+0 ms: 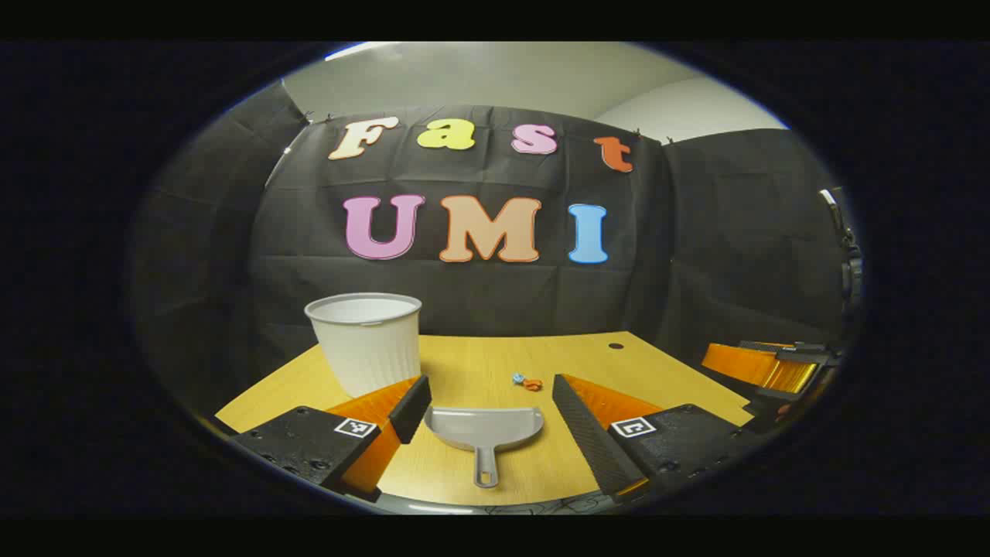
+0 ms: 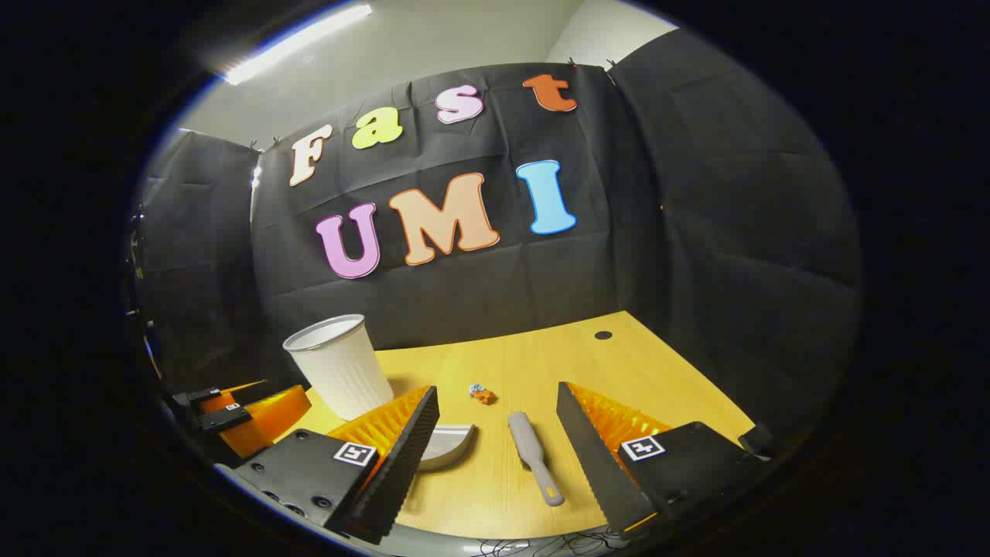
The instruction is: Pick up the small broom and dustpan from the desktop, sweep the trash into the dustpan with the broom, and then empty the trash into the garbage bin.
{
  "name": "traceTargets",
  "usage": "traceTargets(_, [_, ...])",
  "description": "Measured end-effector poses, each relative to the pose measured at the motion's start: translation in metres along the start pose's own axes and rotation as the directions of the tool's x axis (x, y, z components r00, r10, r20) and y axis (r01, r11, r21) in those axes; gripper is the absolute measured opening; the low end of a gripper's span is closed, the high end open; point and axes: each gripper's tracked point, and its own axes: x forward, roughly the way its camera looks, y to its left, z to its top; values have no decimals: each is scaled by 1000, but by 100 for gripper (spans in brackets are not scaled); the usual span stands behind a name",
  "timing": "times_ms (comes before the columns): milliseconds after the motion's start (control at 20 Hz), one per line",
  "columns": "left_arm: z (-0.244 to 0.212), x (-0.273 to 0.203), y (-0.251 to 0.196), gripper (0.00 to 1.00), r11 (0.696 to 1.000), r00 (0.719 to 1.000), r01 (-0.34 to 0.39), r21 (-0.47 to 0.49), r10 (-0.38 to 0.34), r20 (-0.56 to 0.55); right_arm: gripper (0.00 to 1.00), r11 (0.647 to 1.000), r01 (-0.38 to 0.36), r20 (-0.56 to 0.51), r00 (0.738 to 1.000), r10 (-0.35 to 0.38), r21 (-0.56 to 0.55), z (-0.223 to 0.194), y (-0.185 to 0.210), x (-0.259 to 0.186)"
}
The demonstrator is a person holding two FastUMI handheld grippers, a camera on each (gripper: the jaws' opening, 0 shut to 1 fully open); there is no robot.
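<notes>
A grey dustpan (image 1: 483, 430) lies on the wooden desktop (image 1: 495, 356), handle toward me, framed between the fingers of my open left gripper (image 1: 489, 384), which hovers over it without touching. Beyond it lies a small blue and orange scrap of trash (image 1: 527, 381). In the right gripper view the small grey broom (image 2: 534, 455) lies flat between the fingers of my open right gripper (image 2: 497, 391), untouched. The trash (image 2: 482, 394) sits just past it. The dustpan (image 2: 452, 445) is partly hidden behind the left finger. A white ribbed garbage bin (image 1: 367, 340) (image 2: 340, 367) stands upright at the back left.
The right gripper (image 1: 773, 367) shows at the far right of the left gripper view, and the left gripper (image 2: 247, 418) at the lower left of the right gripper view. A small round hole (image 2: 602, 336) marks the desktop's far right. Black cloth walls the desk.
</notes>
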Motion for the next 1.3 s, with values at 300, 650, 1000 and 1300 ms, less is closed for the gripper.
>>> traceTargets(300, [1, 0, 9, 94, 999, 999, -48, 11, 48, -6, 99, 1000, -22, -24, 999, 22, 9, -4, -2, 9])
traceTargets(650, [-6, 7, 5, 94, 999, 999, -45, -3, 45, -30, 99, 1000, -17, -31, 999, 17, 5, -5, -6, 15])
traceTargets(1000, [-10, 11, 2, 94, 999, 998, -37, -7, 36, -46, 99, 1000, -16, -44, 999, 16, 7, -7, -7, 20])
traceTargets(1300, [-14, 13, 3, 93, 999, 997, -43, -12, 42, -58, 99, 1000, -18, -56, 998, 18, 5, -11, -9, 23])
